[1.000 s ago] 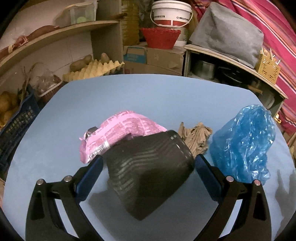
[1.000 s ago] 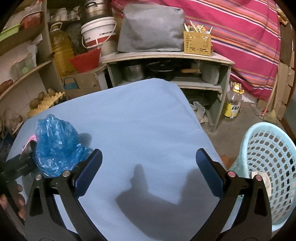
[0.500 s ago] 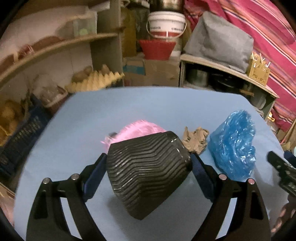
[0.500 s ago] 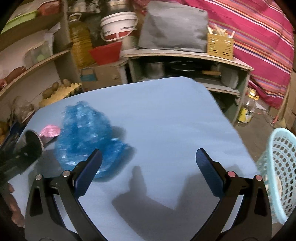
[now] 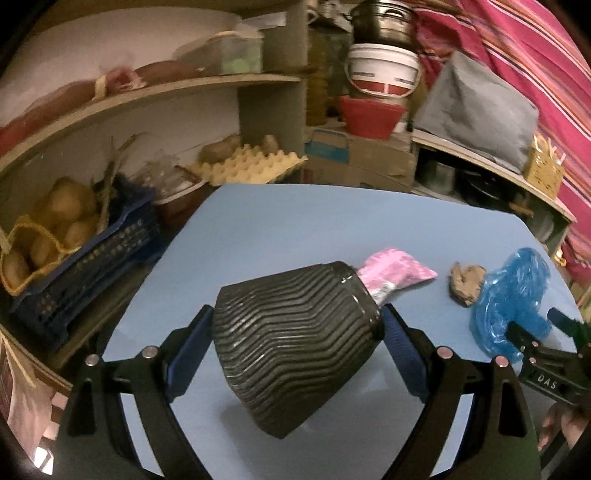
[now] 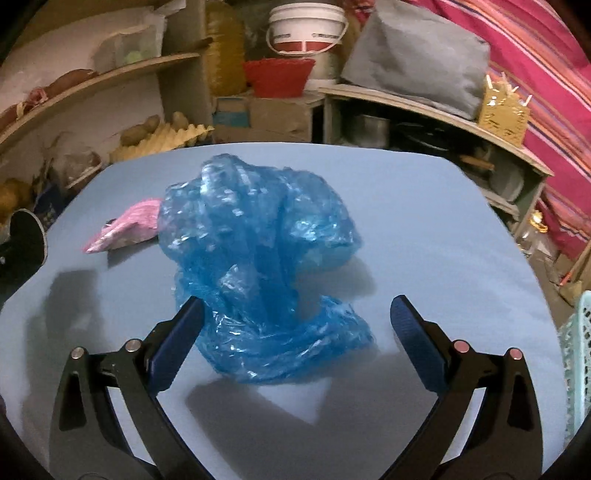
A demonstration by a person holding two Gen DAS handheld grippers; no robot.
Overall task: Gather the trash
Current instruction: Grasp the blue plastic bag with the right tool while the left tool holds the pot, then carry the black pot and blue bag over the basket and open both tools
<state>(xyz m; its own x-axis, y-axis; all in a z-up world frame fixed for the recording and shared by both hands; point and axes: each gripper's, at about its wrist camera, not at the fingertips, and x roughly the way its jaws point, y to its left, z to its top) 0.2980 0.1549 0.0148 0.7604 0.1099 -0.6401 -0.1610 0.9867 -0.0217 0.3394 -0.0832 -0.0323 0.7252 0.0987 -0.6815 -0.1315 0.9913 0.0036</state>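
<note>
My left gripper is shut on a black ribbed plastic pot and holds it tilted above the blue table. Beyond it lie a pink wrapper, a crumpled brown paper and a blue plastic bag. My right gripper is open, its jaws on either side of the near part of the blue plastic bag. The pink wrapper lies left of the bag. The pot's rim shows at the far left.
A light blue mesh basket stands off the table's right edge. Shelves with an egg tray, potatoes in a blue crate, a white bucket, a red basket and a grey bundle ring the table's far side.
My left gripper lifted the pot and drew back left, away from the wrapper. My right gripper swung left and closed in on the blue bag, which now sits between its jaws.
</note>
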